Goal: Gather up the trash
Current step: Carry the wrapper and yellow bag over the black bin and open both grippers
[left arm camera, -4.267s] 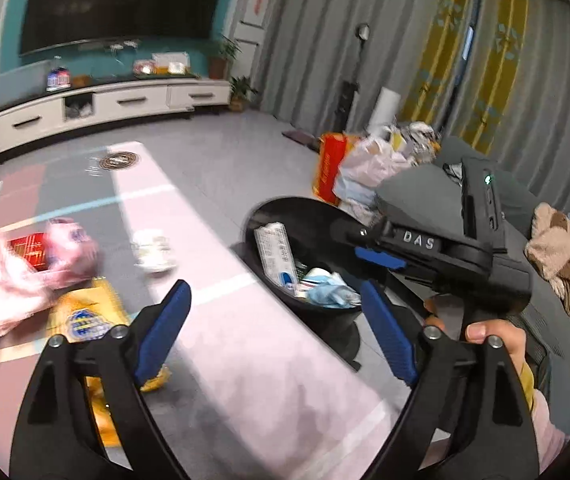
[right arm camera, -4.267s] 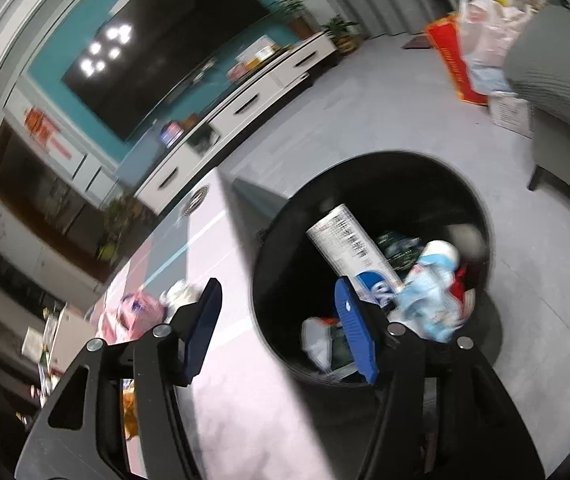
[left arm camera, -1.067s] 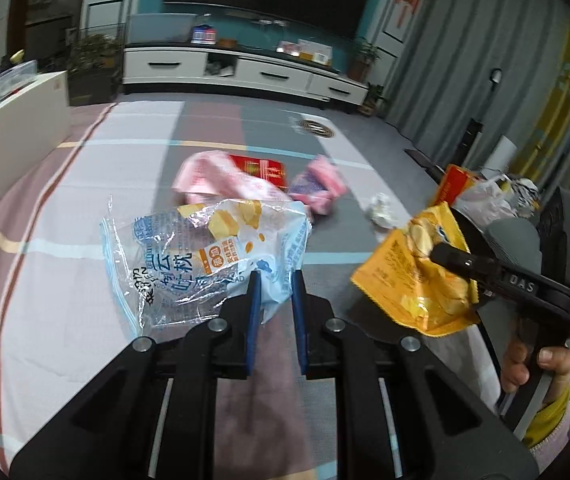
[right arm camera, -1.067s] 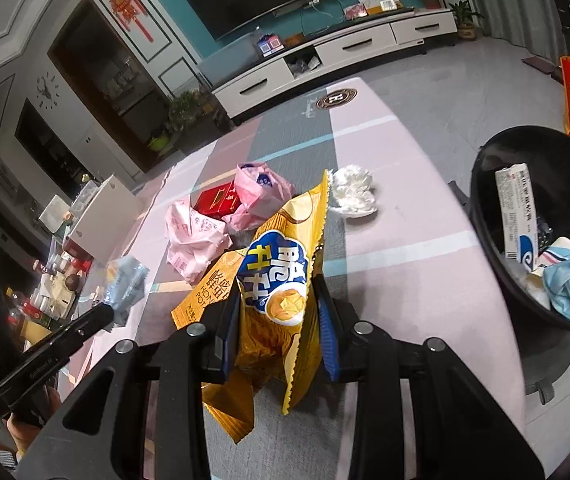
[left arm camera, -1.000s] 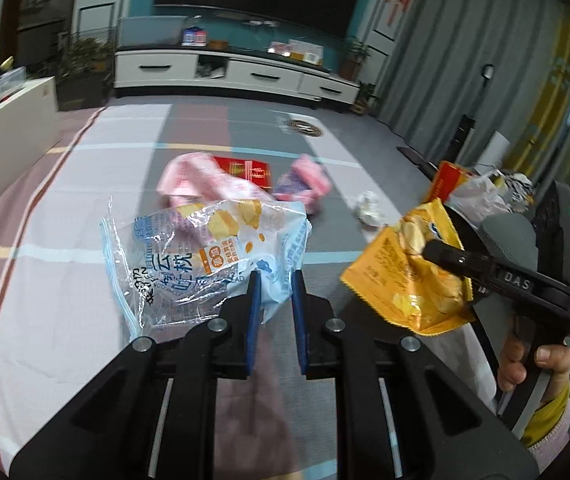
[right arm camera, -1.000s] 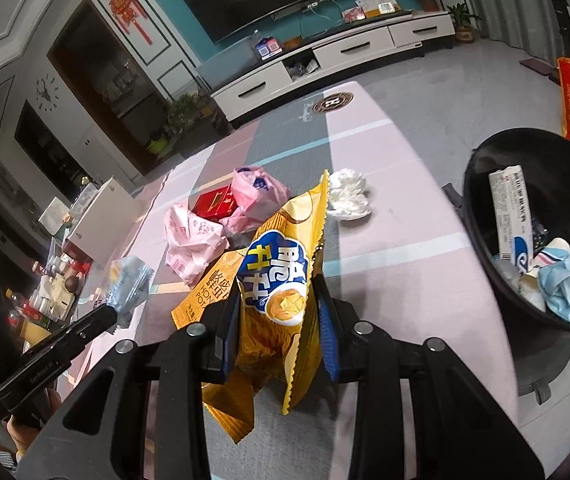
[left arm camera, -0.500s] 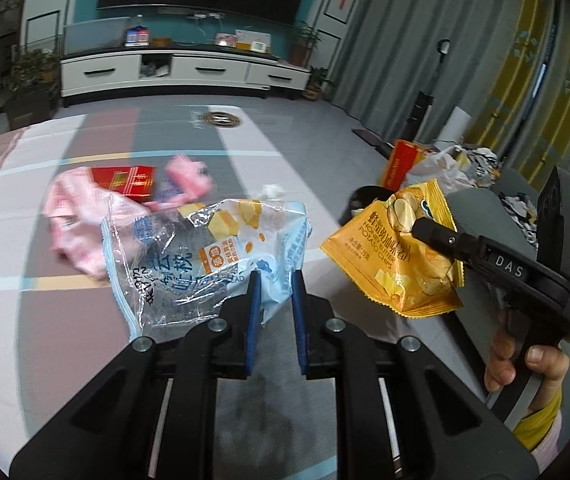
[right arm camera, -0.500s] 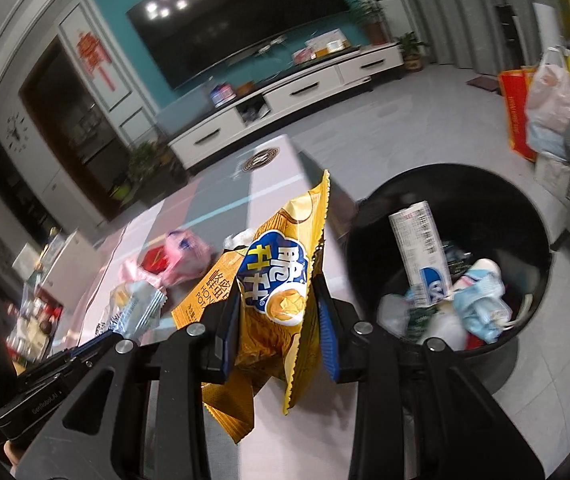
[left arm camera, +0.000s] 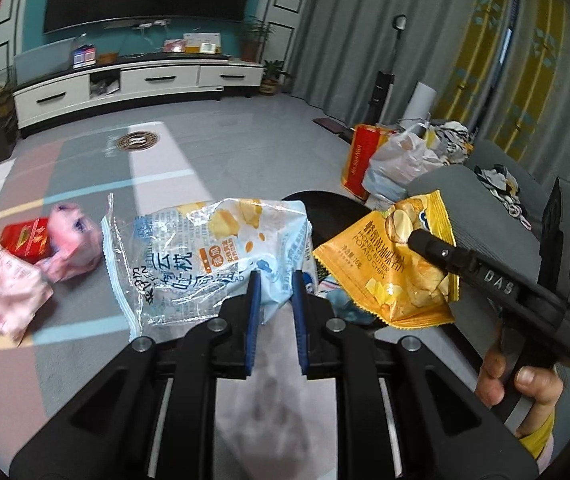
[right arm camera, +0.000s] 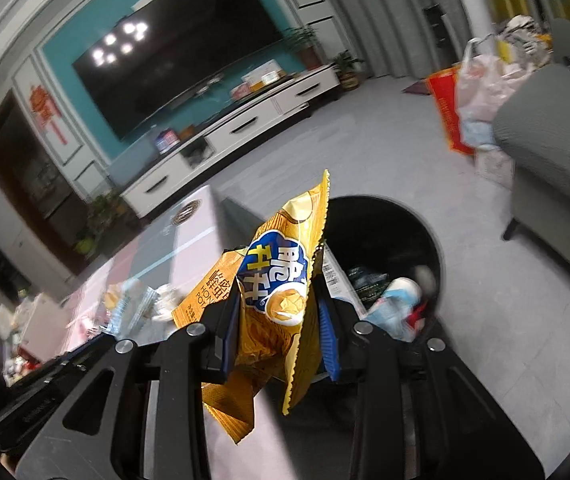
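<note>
Beside black bin (right arm camera: 437, 248): left gripper (left arm camera: 276, 280) pinches clear wrapper (left arm camera: 205, 256); right gripper (right arm camera: 281, 308) clamps yellow chip bag (right arm camera: 285, 280); light wrappers perhaps flutter past rim.

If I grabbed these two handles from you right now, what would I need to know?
Left gripper: shut on the clear snack bag, held up over the table.
Right gripper: shut on the yellow chip bag, near the black bin beside the table.
Done: the bin already holds a box and some wrappers.
Left: drop both bags into the bin, then fetch the pink wrappers and red box lying on the table.
</note>
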`<state>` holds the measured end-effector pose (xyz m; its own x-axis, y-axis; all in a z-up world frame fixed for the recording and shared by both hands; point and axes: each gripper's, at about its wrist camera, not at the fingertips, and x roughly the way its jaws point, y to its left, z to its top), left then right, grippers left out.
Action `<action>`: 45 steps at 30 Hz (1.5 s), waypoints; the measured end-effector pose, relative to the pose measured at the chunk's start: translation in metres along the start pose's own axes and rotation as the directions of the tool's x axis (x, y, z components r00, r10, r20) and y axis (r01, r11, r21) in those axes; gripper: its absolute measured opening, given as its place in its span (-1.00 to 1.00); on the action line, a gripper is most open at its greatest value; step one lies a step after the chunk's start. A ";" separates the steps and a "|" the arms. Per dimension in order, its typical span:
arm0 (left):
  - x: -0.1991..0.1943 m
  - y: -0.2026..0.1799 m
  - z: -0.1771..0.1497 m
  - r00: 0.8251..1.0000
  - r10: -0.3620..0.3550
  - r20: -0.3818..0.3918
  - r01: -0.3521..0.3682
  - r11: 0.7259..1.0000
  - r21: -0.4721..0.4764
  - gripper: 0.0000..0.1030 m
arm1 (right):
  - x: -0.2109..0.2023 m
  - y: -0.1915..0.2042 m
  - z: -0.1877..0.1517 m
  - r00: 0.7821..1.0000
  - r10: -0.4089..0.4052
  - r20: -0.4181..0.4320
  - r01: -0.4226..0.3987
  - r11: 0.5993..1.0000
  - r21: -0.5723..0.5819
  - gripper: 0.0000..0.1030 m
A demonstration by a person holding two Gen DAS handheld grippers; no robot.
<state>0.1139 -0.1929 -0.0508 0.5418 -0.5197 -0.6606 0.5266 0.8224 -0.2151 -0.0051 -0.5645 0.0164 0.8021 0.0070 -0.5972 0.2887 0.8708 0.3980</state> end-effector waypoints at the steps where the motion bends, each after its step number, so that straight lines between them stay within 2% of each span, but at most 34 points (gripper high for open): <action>1: 0.003 -0.004 0.002 1.000 -0.005 -0.001 0.005 1.000 0.009 -0.68 | 0.000 -0.004 0.002 0.999 -0.031 0.014 0.031 1.000 -0.004 -0.33; 9: 0.049 -0.045 0.018 0.997 -0.061 -0.046 0.065 0.993 0.097 -0.67 | 0.010 -0.030 0.010 0.992 -0.124 0.028 0.124 0.992 0.027 -0.33; 15: 0.077 -0.065 0.018 0.994 -0.078 -0.079 0.089 0.985 0.147 -0.66 | 0.020 -0.037 0.011 0.986 -0.165 0.008 0.165 0.986 0.015 -0.32; 20: 0.095 -0.065 0.016 0.991 -0.082 -0.109 0.097 0.985 0.142 -0.65 | 0.030 -0.038 0.010 0.983 -0.185 -0.020 0.185 0.983 0.002 -0.29; 25: 0.107 -0.059 0.014 0.988 -0.085 -0.131 0.098 0.990 0.097 -0.61 | 0.037 -0.039 0.008 0.977 -0.207 -0.048 0.207 0.978 0.004 -0.12; 28: 0.111 -0.055 0.014 0.987 -0.088 -0.135 0.099 0.992 0.075 -0.31 | 0.040 -0.040 0.007 0.976 -0.206 -0.064 0.207 0.978 0.014 -0.01; 29: 0.112 -0.054 0.014 0.987 -0.093 -0.134 0.103 0.992 0.069 -0.11 | 0.041 -0.040 0.006 0.977 -0.204 -0.067 0.205 0.979 0.017 0.01; 30: 0.111 -0.053 0.014 0.986 -0.099 -0.132 0.108 0.992 0.064 -0.04 | 0.041 -0.040 0.007 0.977 -0.202 -0.068 0.204 0.979 0.018 0.04; 33: 0.108 -0.050 0.013 0.988 -0.098 -0.123 0.105 0.993 0.054 0.15 | 0.042 -0.040 0.007 0.977 -0.200 -0.072 0.203 0.979 0.024 0.11; 36: 0.104 -0.045 0.014 0.988 -0.106 -0.112 0.111 0.993 0.041 0.24 | 0.043 -0.043 0.007 0.978 -0.192 -0.076 0.195 0.980 0.039 0.25; 42: 0.085 -0.037 0.009 0.991 -0.111 -0.081 0.113 0.993 0.024 0.51 | 0.038 -0.041 0.009 0.982 -0.185 -0.049 0.187 0.980 0.061 0.27; 45: 0.071 -0.028 0.002 0.993 -0.102 -0.064 0.103 0.995 0.008 0.73 | 0.033 -0.037 0.009 0.986 -0.165 -0.024 0.167 0.983 0.071 0.27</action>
<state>0.1385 -0.2535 -0.0904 0.4423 -0.5849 -0.6799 0.5848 0.7628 -0.2759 0.0156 -0.6013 -0.0118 0.7304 -0.1254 -0.6714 0.4548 0.8227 0.3412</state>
